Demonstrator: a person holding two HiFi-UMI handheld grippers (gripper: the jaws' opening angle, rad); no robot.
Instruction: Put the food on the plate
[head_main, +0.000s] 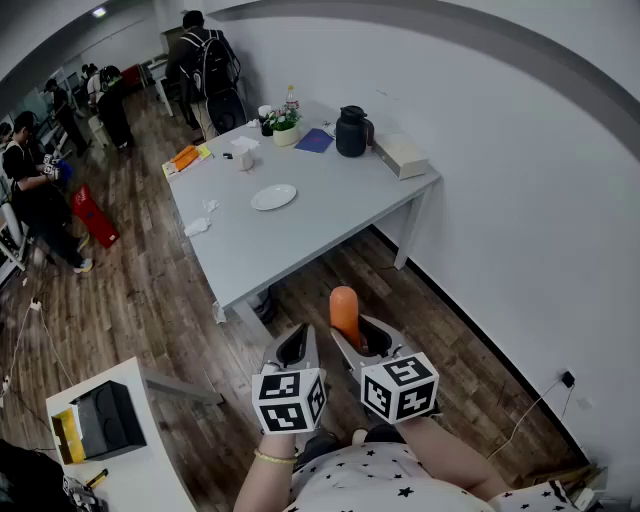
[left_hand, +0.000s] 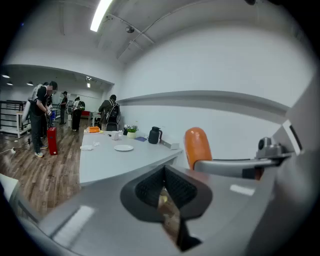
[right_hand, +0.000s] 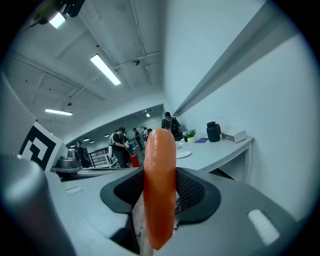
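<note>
While both grippers hang over the brown wooden floor (head_main: 150, 300), short of the long grey table (head_main: 300, 240), the right gripper (head_main: 357, 338) is clamped on the orange, smooth, sausage-shaped piece of food (head_main: 344, 310). In the right gripper view the black ribbed pads press on both sides of the food (right_hand: 160, 190), which stands upright and sticks out past the jaw tips, its rounded end uppermost. The left gripper (head_main: 297, 346) is just beside the right one. Its own view shows its jaws (left_hand: 167, 200) drawn together with nothing between them, and the orange food (left_hand: 196, 145) rising close at its right.

On the table, well apart from the food, lies the round white plate (head_main: 273, 197), bare and flat near the middle of the tabletop. Beyond it, toward the far end, stand a black jug (head_main: 352, 131), a white oblong box (head_main: 401, 155), a small potted plant (head_main: 286, 128) and a white cup (head_main: 245, 158), with a blue flat sheet (head_main: 315, 140) between plant and jug. An orange object (head_main: 186, 157) rests at the far left corner. Several people (head_main: 205, 65) stand farther back in the room.
</note>
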